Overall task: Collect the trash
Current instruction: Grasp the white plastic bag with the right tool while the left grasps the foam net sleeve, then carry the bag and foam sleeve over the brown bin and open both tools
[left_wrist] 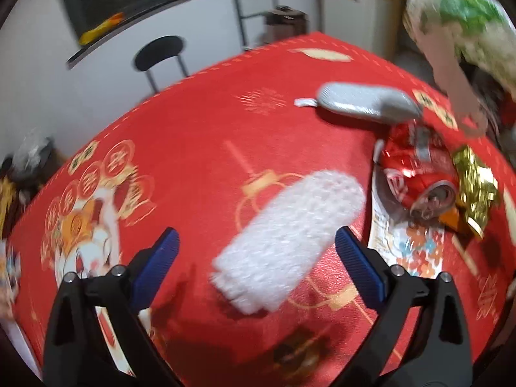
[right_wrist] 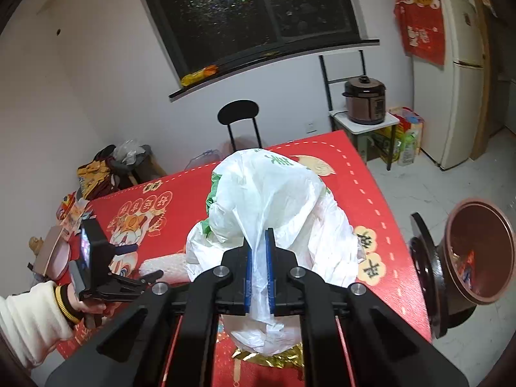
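Over the red-clothed table (left_wrist: 200, 135), our right gripper (right_wrist: 259, 269) pinches the white plastic bag (right_wrist: 274, 200) aloft, presumably for filling, while our left gripper (left_wrist: 256, 251), fingers wide, straddles the white bubble-wrap roll (left_wrist: 287, 235); the crushed red can (left_wrist: 416, 177) lies right.

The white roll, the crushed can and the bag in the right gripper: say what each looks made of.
White roll: likely bubble wrap, a bumpy, milky, soft plastic surface.
Crushed can: thin metal, glossy red print, dented with a bare silvery top.
Bag: thin translucent plastic film, wrinkled, green print, pinched in the right gripper.
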